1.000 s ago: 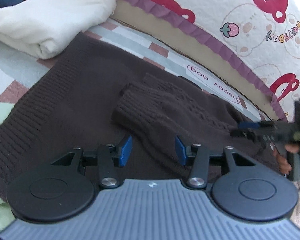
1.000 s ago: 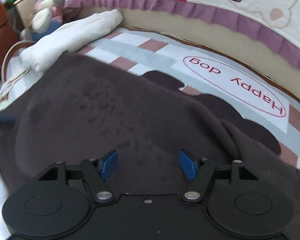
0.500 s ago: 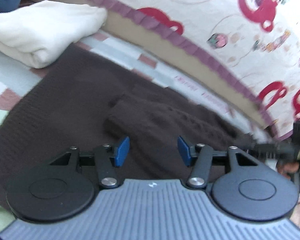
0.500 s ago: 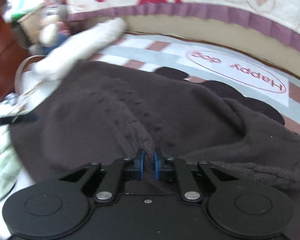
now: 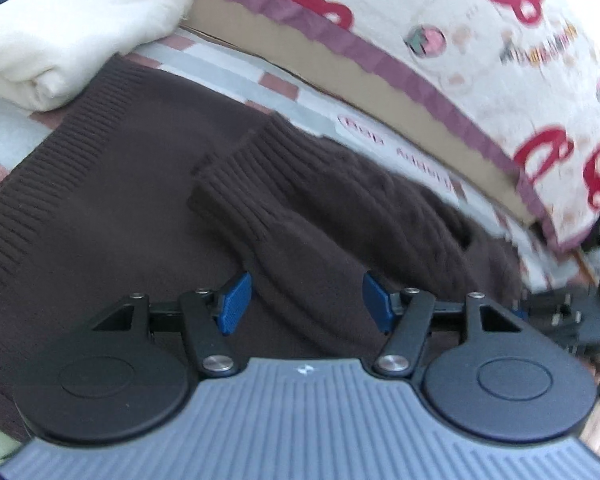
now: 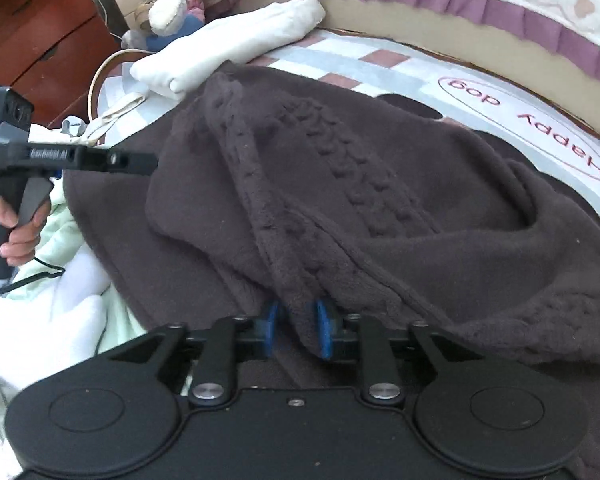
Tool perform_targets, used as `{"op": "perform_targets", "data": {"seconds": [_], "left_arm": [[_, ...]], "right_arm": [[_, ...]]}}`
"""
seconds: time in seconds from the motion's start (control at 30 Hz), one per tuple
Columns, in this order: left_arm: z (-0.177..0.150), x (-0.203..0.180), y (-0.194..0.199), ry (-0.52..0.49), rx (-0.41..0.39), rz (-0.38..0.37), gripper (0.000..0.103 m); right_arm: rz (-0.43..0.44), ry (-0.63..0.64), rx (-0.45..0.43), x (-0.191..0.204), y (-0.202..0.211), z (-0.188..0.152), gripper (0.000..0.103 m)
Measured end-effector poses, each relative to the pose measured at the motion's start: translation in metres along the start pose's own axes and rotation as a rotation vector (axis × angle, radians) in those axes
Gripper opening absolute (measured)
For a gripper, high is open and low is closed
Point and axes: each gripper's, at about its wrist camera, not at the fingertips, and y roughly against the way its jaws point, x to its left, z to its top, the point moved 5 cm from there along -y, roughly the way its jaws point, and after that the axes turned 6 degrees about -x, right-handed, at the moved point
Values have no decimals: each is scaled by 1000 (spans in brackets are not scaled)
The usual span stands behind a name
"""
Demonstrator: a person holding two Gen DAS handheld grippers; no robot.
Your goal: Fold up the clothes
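Two grippers work a brown sweater spread on the bed, just beside a folded white garment. Right gripper has a ridge of knit between its opening jaws; left gripper, jaws opening and empty, hovers above the sleeve cuff. Best to lay the sleeve flat, smoothing bunches.

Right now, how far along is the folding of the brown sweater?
Early to midway. Done: a cream garment lies folded at the bed's far end, and one ribbed sleeve lies across the brown sweater. In hand: a fold of the sweater sits between the right gripper as its jaws open; the left gripper is opening over the sleeve, gripping nothing. Left: the body still lies bunched, unfolded.
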Motion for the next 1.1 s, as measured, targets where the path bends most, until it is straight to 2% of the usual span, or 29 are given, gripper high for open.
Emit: {"op": "perform_targets", "data": {"seconds": [0.1,0.3,0.37,0.4,0.43,0.5,0.57,0.67,0.8,0.9,0.97,1.1], "left_arm": [[-5,-2,-2,-6,19,-7,61],[-8,0,-4,-6,34,-12,61],[-8,1,-3,-1,35,-11,61],[-8,3,-3,4,35,-11,61],[-7,4,-3,12,31,-9,61],[-3,6,2,25,-4,3,61],[7,3,19,-6,-102,-1,61],[21,1,40,-38,-204,-4,67],[31,16,47,58,-216,-16,67],[30,26,44,142,-197,-13,67],[29,29,41,164,-181,-5,67],[24,29,36,173,-160,7,67]], "right_arm": [[2,1,-32,-1,-8,10,45],[-82,44,-119,-12,-32,40,51],[-14,-70,-99,-26,-46,48,50],[50,-139,-105,-30,-50,50,27],[130,-215,-157,-32,-48,53,12],[301,-286,-299,-24,-28,58,13],[366,-260,-297,-11,-11,58,13],[357,-149,-199,8,5,42,13],[340,-6,17,23,12,5,13],[268,109,158,35,12,-16,13],[193,184,178,43,12,-19,14],[164,273,152,64,9,-15,25]]}}
